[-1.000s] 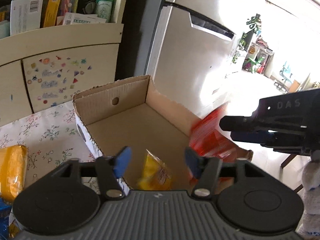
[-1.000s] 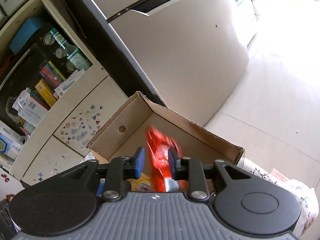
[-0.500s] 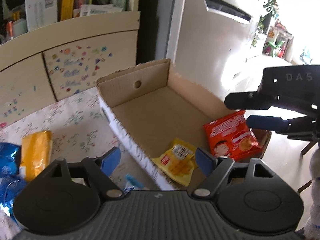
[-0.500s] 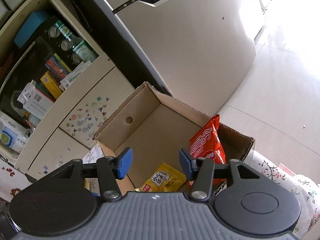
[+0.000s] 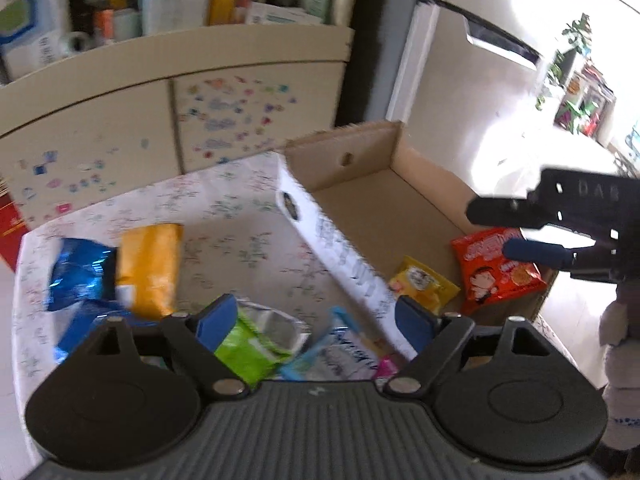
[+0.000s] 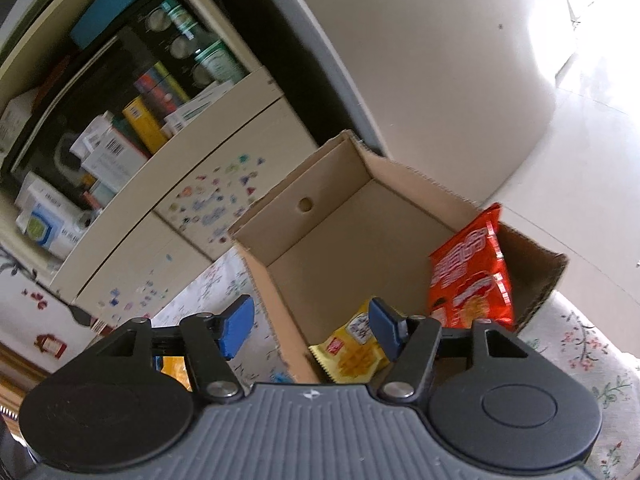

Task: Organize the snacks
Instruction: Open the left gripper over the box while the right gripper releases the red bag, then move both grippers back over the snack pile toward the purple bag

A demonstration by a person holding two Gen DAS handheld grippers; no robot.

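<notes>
Floral-clothed counter (image 5: pixel 224 216) carries the cardboard box (image 5: pixel 372 208); inside its near end lie the red snack bag (image 5: pixel 496 272) and yellow packet (image 5: pixel 420 284), print blurred. Left tool (image 5: pixel 316 316) and right tool (image 6: pixel 308 320), marked "DAS", are both opening, empty.

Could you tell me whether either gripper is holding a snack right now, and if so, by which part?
Nothing is held. The left gripper and right gripper are both opening with nothing between their pads; the red packet and yellow packet lie in the cardboard box.

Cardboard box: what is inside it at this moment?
The cardboard box holds two packets at its near end: a red snack bag leaning against the side wall and a yellow packet lying flat. The rest of the floor is bare. The near corner is hidden behind the right claw.
</notes>
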